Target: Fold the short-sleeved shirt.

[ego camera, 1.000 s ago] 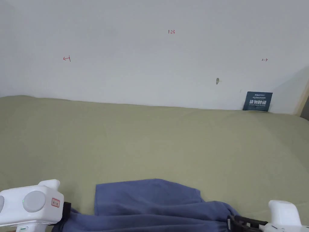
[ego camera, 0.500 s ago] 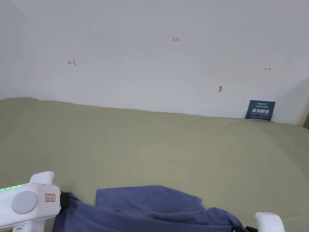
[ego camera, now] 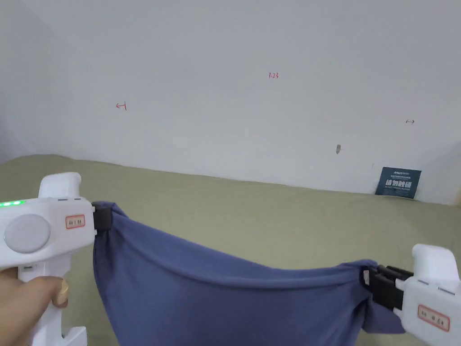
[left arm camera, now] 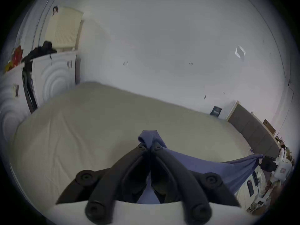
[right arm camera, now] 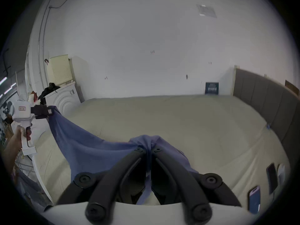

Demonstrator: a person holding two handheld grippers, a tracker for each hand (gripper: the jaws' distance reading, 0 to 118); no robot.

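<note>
Clearly soft and light, the blue shirt (ego camera: 216, 293) sags between the left tool (ego camera: 104, 216) and right tool (ego camera: 368, 280), each clenched on a bunched corner above the bed (ego camera: 270, 211).

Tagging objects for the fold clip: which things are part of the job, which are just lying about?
Job: blue shirt, left gripper, right gripper, bed.
Lying about: dark sign, phones, headboard.
</note>
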